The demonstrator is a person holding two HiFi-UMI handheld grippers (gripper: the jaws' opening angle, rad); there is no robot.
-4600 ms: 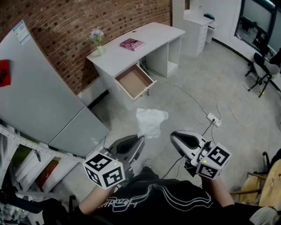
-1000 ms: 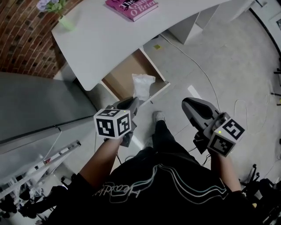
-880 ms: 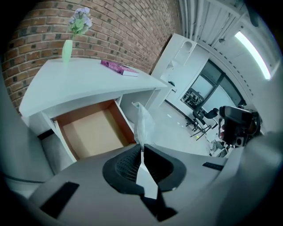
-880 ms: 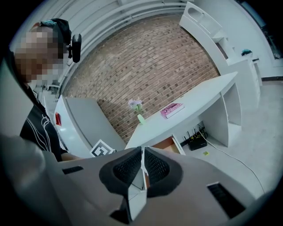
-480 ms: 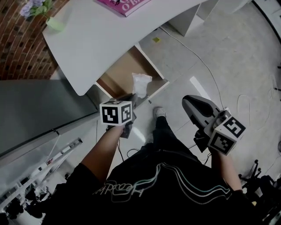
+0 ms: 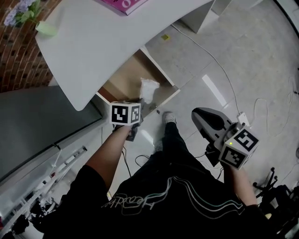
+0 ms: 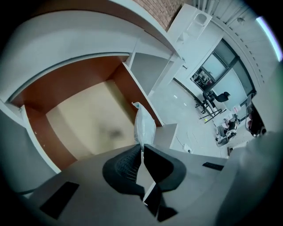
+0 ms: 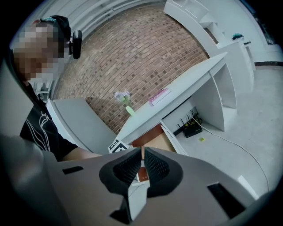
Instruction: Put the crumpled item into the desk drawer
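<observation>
The crumpled item, a white plastic bag (image 6: 148, 88), hangs over the open desk drawer (image 6: 125, 80), just inside its front rim. My left gripper (image 6: 140, 105) is shut on the bag's lower end. In the left gripper view the bag (image 7: 144, 127) sticks out past the closed jaws of the left gripper (image 7: 141, 152), above the drawer's bare bottom (image 7: 86, 121). My right gripper (image 6: 198, 115) is held back over the floor, shut and empty; the right gripper view shows its jaws together (image 8: 142, 154) and the drawer (image 8: 152, 139) beyond.
The white desk top (image 6: 93, 42) overhangs the drawer's back, with a pink book (image 6: 124, 4) and a flower vase (image 6: 44, 28) on it. A grey cabinet (image 6: 37, 126) stands at the left. A cable (image 6: 210, 56) and power strip (image 6: 243, 120) lie on the floor.
The left gripper has carried the bag forward from the drawer's front edge to over its inside. The right gripper has stayed low at the right, still shut.
</observation>
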